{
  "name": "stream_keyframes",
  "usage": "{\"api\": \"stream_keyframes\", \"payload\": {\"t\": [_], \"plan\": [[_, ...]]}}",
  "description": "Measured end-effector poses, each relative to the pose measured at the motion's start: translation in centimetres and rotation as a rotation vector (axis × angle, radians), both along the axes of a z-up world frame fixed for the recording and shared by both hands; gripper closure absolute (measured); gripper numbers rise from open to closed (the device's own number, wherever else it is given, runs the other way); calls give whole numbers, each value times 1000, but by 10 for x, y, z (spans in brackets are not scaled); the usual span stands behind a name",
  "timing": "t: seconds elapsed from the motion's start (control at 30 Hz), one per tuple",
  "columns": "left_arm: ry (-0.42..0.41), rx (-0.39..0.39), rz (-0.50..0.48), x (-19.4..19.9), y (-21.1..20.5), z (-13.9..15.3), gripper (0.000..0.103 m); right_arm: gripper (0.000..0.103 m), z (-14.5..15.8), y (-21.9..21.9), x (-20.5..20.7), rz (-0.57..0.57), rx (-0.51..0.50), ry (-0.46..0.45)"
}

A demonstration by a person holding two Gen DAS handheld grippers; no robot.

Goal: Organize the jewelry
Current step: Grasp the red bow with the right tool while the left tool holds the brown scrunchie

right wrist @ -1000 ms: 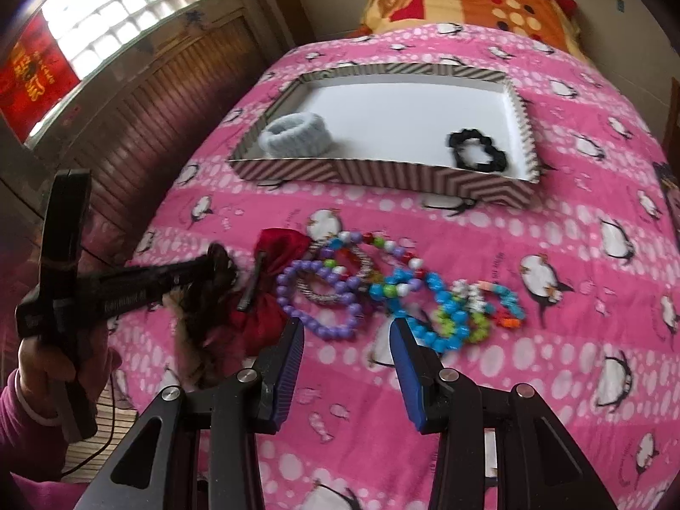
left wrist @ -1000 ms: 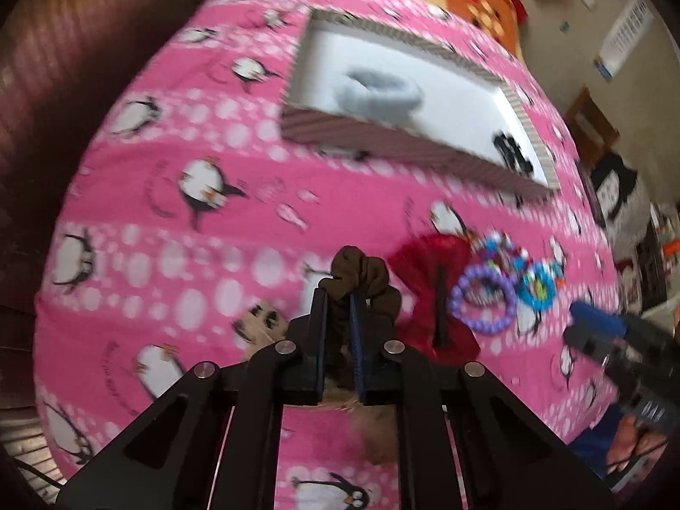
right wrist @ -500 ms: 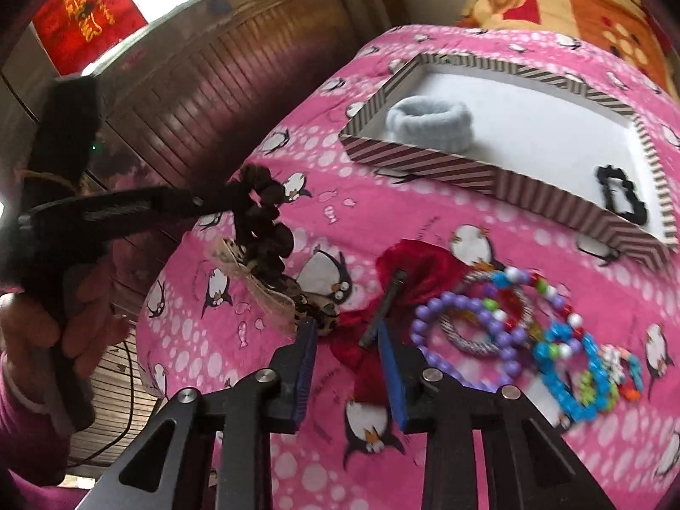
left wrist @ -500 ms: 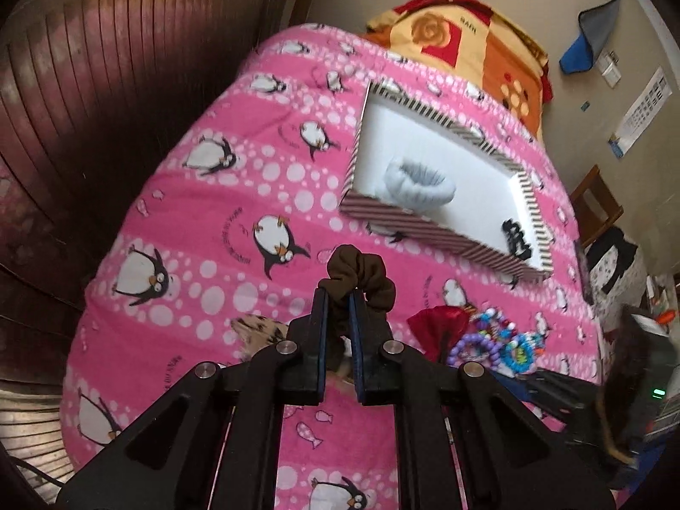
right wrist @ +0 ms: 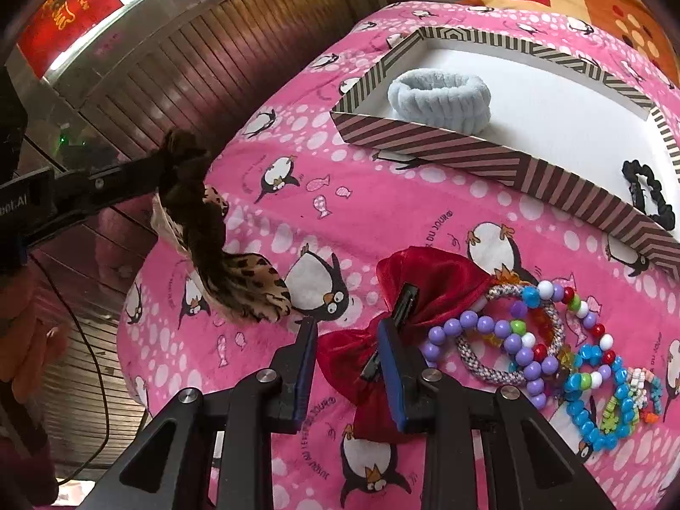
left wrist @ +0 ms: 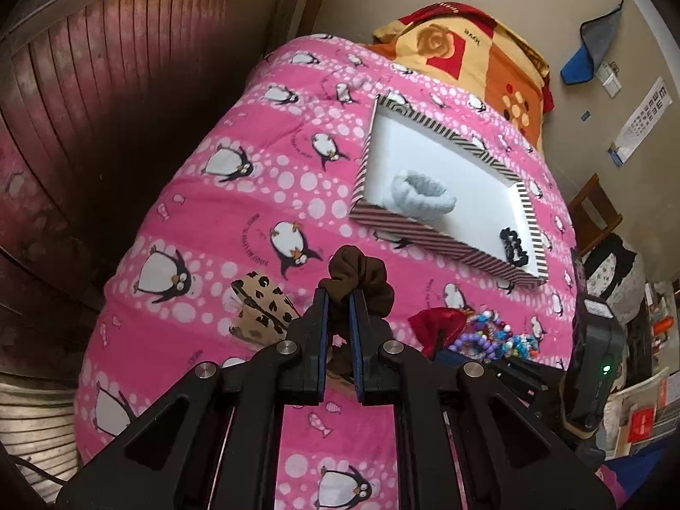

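Note:
My left gripper (left wrist: 338, 293) is shut on a brown scrunchie (left wrist: 361, 276) and holds it in the air above the pink penguin blanket (left wrist: 263, 195); it also shows in the right wrist view (right wrist: 187, 170). A striped tray (left wrist: 425, 236) with a white floor holds a light blue fluffy band (left wrist: 420, 193) and a black scrunchie (left wrist: 514, 246). My right gripper (right wrist: 348, 331) is open, its fingers either side of the lower half of a red bow clip (right wrist: 425, 284). Bead bracelets (right wrist: 531, 331) lie right of the bow.
A leopard-print bow (right wrist: 250, 280) lies on the blanket left of the red bow, under the hanging scrunchie. A wooden slatted wall (left wrist: 106, 85) runs along the bed's left side. An orange quilt (left wrist: 480, 55) lies beyond the tray. A chair (left wrist: 595, 208) stands on the right.
My left gripper has lifted the brown scrunchie up off the blanket and back. My right gripper has moved left from the bracelets to the red bow and narrowed its opening.

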State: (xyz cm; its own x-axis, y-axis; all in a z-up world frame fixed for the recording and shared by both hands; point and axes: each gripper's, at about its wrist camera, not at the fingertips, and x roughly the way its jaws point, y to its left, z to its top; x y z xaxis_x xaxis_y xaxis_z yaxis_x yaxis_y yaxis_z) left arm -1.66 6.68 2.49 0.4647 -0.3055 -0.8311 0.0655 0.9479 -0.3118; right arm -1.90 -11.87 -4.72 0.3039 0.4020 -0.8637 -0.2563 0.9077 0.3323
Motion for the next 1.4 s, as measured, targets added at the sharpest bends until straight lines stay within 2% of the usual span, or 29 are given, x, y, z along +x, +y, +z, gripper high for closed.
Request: {"api": "stream_keyframes", "payload": {"t": [0.13, 0.3, 0.33, 0.37, 0.47, 0.57, 0.63, 0.77, 0.83, 0.9, 0.97, 1.13, 1.27, 1.3, 1.33, 1.4], "plan": [[17, 11, 10, 0, 2, -8, 95, 75, -6, 4, 6, -7, -5, 15], [47, 19, 2, 2, -1, -23, 95, 98, -10, 4, 4, 7, 6, 22], [52, 20, 1, 3, -2, -26, 95, 98, -11, 4, 3, 13, 3, 17], [66, 29, -3, 4, -4, -32, 95, 98, -9, 4, 2, 17, 12, 12], [95, 31, -12, 7, -6, -44, 85, 99, -1, 3, -3, 32, 28, -13], [121, 30, -21, 7, -8, -53, 62, 99, 9, 0, -7, 44, 41, -37], [129, 26, -20, 6, -7, -57, 61, 99, 11, -3, -9, 48, 44, -27], [131, 38, -5, 5, -4, -60, 61, 98, 9, -8, -12, 3, -24, 7], [118, 26, 7, 4, 0, -57, 57, 94, 11, -13, -13, -19, -21, 6], [112, 30, 12, 6, 2, -57, 51, 82, 8, -15, -12, -24, -24, 19], [123, 56, 6, 7, 0, -61, 51, 77, 1, -13, -7, -26, -31, 34], [157, 120, -10, 8, -7, -75, 51, 76, -10, -9, -1, -50, -81, 67], [142, 122, -2, 7, -7, -79, 53, 76, -20, -4, 4, -40, -52, 86], [137, 121, -6, 6, -8, -80, 68, 79, -21, -2, 4, -33, -44, 69], [137, 128, -16, 5, -9, -81, 79, 85, -20, -2, 4, -29, -34, 57], [134, 117, -31, 4, -9, -80, 90, 87, -17, -1, 2, -19, -1, 44]]}}
